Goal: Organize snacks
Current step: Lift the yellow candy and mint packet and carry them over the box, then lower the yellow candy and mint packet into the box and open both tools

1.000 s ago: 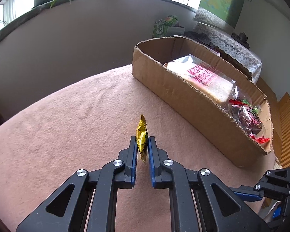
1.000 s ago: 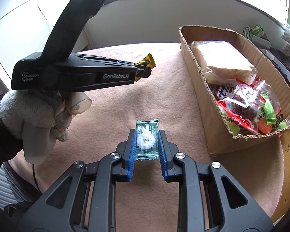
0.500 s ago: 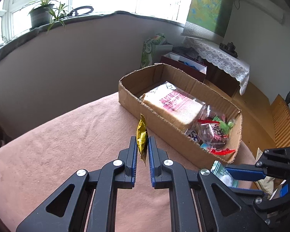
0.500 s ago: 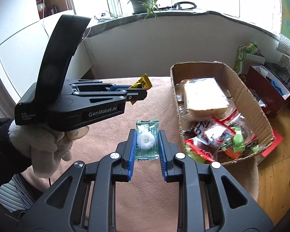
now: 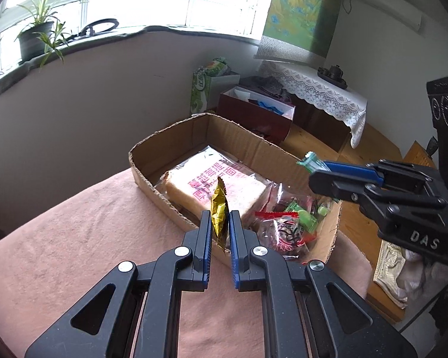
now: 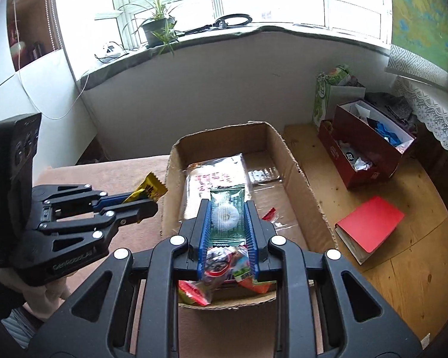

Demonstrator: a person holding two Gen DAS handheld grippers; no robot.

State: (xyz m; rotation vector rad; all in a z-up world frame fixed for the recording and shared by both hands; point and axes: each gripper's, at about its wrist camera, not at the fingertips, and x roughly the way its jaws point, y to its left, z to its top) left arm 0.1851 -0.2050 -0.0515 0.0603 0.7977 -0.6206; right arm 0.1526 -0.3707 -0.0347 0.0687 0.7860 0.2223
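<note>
My left gripper (image 5: 219, 213) is shut on a gold-wrapped candy (image 5: 219, 208), held on edge in the air just short of the cardboard box (image 5: 164, 140). The box holds a bagged loaf of bread (image 5: 215, 185) and several small snack packets (image 5: 286, 226). My right gripper (image 6: 227, 205) is shut on a green packet with a white ring sweet (image 6: 227, 214) and hangs over the box's (image 6: 298, 185) near half, above the snack packets (image 6: 224, 265). From the right wrist, the left gripper (image 6: 143, 200) shows at the left with its gold candy (image 6: 149, 189) beside the box's left wall.
The box stands on a table with a pink cloth (image 5: 74, 238). Right of it, on the wooden floor, lie a red book (image 6: 370, 226), an open maroon box (image 6: 364, 155) and a green bag (image 6: 325, 98). A wall with a windowsill and potted plant (image 6: 158, 26) stands behind.
Both grippers have risen and moved toward the box with their sweets still held. The right one now hangs over the box; the left one has come up to its near wall.
</note>
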